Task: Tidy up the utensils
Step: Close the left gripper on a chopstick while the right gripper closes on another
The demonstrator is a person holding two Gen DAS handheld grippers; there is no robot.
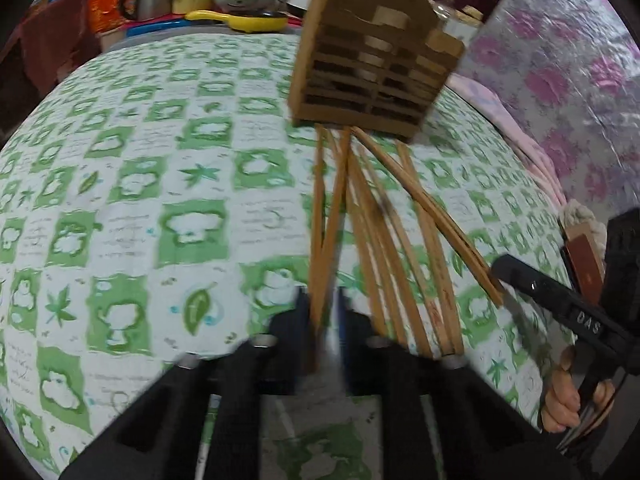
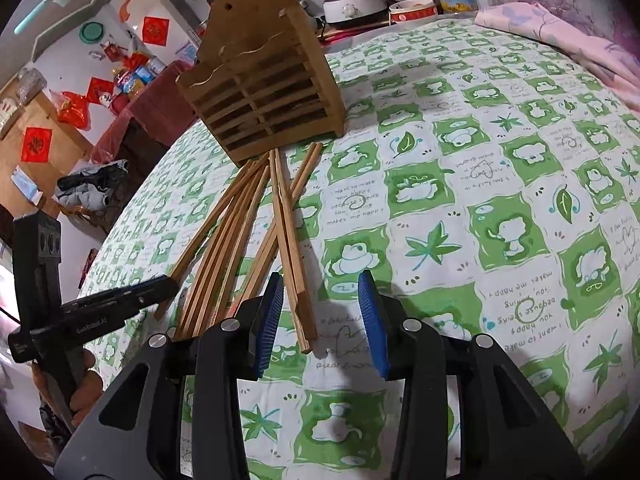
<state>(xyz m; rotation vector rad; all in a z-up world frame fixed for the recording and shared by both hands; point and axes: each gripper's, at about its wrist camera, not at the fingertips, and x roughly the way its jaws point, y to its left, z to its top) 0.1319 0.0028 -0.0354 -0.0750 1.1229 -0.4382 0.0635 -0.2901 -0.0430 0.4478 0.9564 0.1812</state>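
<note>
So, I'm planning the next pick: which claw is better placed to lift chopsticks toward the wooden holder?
Left. The left claw is shut on two chopsticks; the right claw stands open around another pair.

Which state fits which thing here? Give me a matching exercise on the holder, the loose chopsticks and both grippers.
Things:
1. wooden holder
2. loose chopsticks
3. left gripper
4. right gripper

States:
A. open, nothing gripped
B. standing on the tablecloth
C. shut on chopsticks
D. lying fanned out on the tablecloth

Pairs: 1-B; 2-D; 3-C; 4-A
</note>
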